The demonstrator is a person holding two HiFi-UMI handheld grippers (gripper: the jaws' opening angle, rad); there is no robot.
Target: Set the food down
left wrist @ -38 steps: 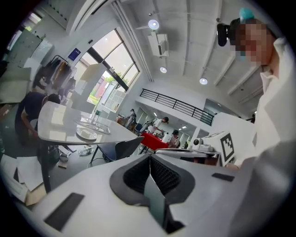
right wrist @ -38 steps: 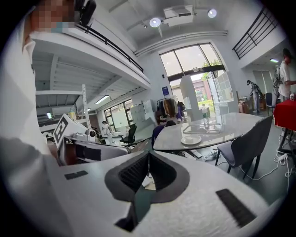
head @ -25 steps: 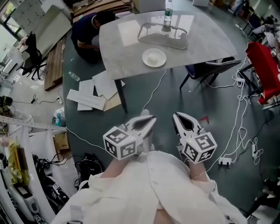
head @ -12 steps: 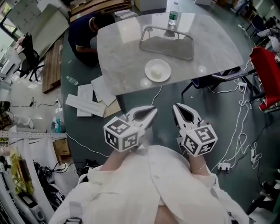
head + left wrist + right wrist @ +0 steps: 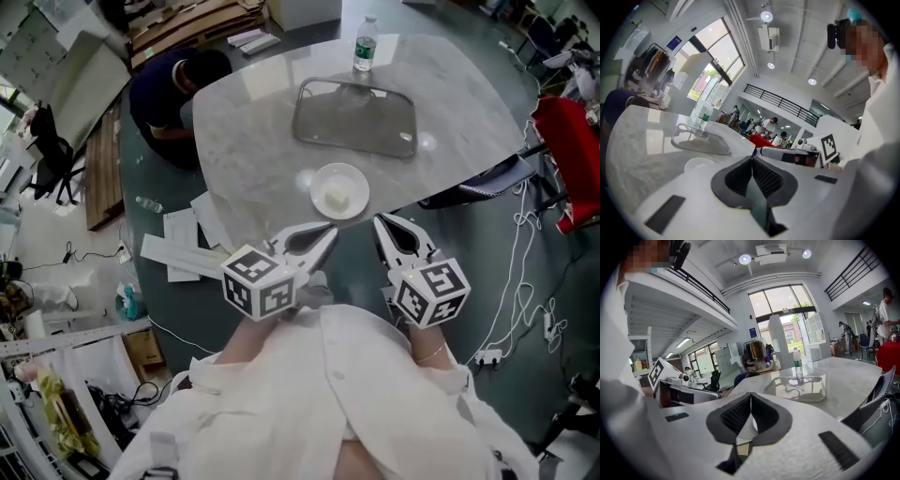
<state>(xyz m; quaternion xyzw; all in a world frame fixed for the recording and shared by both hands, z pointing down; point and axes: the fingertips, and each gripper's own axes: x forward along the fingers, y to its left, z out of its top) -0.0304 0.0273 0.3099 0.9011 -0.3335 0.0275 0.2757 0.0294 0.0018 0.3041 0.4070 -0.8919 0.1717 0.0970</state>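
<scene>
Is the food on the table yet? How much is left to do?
Done: a white piece of food sits on the plate on the table. In hand: nothing; the left gripper and right gripper are both shut and empty. Left: probably nothing that I can see.

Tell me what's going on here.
A person in a white top stands at the grey marble table, holding a gripper in each hand. The left gripper and right gripper are both shut and empty, tips near the table's edge. Just ahead sits a small white plate with a pale piece of food; beyond it, a grey tray and a clear water bottle.
</scene>
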